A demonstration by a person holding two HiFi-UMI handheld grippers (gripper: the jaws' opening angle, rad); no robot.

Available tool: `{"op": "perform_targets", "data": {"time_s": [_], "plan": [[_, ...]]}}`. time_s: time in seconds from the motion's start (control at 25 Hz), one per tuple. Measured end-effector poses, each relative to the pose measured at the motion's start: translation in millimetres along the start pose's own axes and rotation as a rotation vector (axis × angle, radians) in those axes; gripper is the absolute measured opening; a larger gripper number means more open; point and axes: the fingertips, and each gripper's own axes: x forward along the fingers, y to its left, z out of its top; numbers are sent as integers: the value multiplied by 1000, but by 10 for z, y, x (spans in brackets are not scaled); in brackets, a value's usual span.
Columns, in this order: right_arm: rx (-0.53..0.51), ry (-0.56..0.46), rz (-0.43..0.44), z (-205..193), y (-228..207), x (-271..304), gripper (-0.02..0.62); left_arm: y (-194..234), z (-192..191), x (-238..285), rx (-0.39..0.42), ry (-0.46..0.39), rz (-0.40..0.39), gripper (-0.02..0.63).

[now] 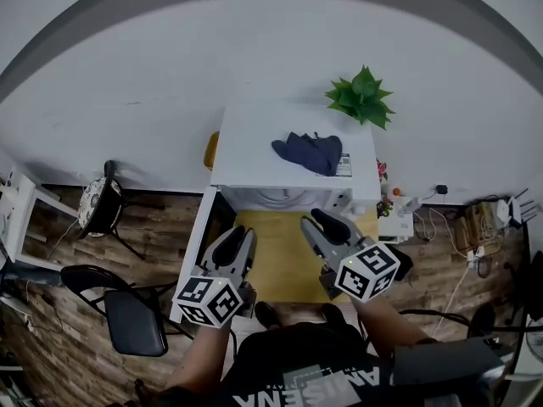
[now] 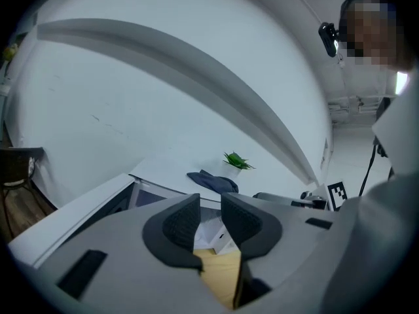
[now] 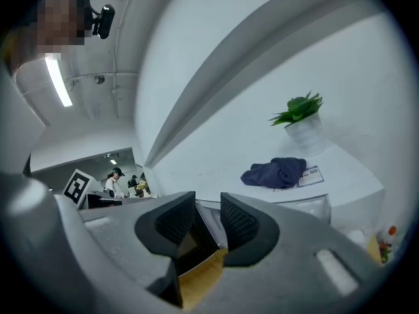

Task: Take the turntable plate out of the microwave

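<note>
Jaws of the left gripper (image 1: pixel 239 237) and right gripper (image 1: pixel 321 223) are standing slightly spread, pinching nothing, both hovering just before the microwave (image 1: pixel 254 134); turntable plate (image 1: pixel 271 197) is lying, dimly showing, inside the microwave's open cavity.

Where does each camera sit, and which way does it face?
Head view: on the person's head, facing steeply down at the open microwave; left claw, right claw and forearms show.
Left gripper view: on the left claw, looking along its open jaws at the microwave; the person's head shows top right.
Right gripper view: on the right claw, facing likewise; head shows top left.
Shared: all show the blue cloth and plant on the microwave.
</note>
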Motion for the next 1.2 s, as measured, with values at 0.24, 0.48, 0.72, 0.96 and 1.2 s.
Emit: {"op": "perform_targets", "data": {"time_s": [0.24, 0.48, 0.72, 0.96, 1.2], "plan": [[44, -18, -67, -242, -66, -18, 190, 115, -182, 27, 60, 57, -38, 194], [8, -44, -137, -302, -66, -107, 256, 168, -290, -45, 178, 101, -48, 222], [107, -58, -158, -385, -110, -159, 275, 222, -351, -37, 145, 101, -64, 236], [426, -114, -141, -635, -314, -80, 275, 203, -447, 112, 44, 99, -106, 236], [599, -118, -183, -973, -665, 38, 275, 475, -865, 419, -185, 149, -70, 236]]}}
